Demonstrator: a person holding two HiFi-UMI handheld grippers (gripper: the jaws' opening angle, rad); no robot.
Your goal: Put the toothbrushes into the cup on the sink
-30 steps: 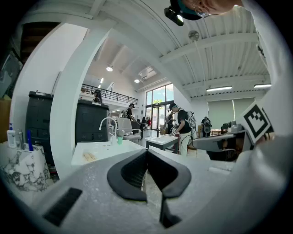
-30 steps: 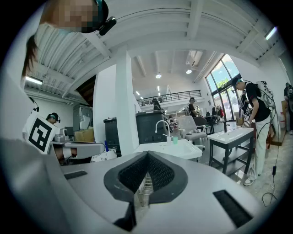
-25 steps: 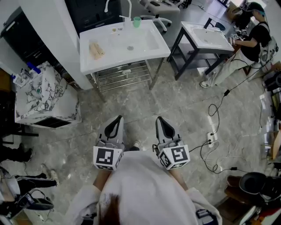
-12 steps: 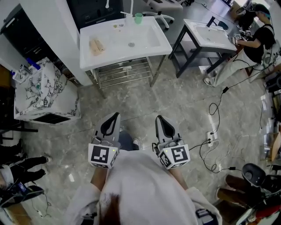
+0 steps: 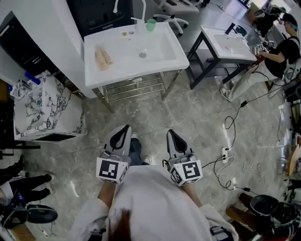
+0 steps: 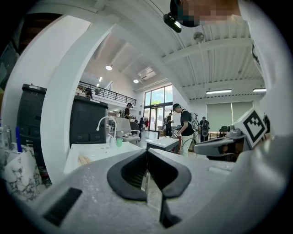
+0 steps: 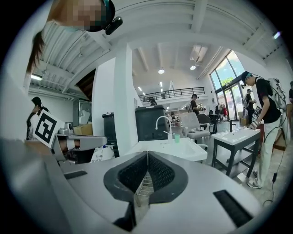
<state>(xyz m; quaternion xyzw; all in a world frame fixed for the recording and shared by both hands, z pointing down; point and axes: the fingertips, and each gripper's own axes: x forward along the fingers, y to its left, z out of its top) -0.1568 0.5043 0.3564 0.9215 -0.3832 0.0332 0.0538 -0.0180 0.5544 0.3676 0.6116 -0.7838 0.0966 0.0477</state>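
Observation:
A white sink (image 5: pixel 131 47) stands ahead across the stone floor. A small green cup (image 5: pixel 150 24) sits at its back rim beside the faucet (image 5: pixel 141 12). Pale tan toothbrushes (image 5: pixel 104 57) lie together on the sink's left side. My left gripper (image 5: pixel 124 133) and right gripper (image 5: pixel 172 136) are held side by side low in the head view, well short of the sink, both shut with nothing in them. The left gripper (image 6: pixel 147 154) view shows the cup (image 6: pixel 119 142) far off, and the right gripper (image 7: pixel 147 155) view shows it (image 7: pixel 176 137) too.
A metal rack (image 5: pixel 134 82) sits under the sink. A marble-patterned cabinet (image 5: pixel 44 106) stands at the left. A second sink on a dark frame (image 5: pixel 228 42) is at the right, with a person (image 5: pixel 277 47) at it. Cables and a power strip (image 5: pixel 228 150) lie on the floor at the right.
The sink has come slightly nearer and lower in the head view as the person steps toward it. Both grippers stay shut and keep their places.

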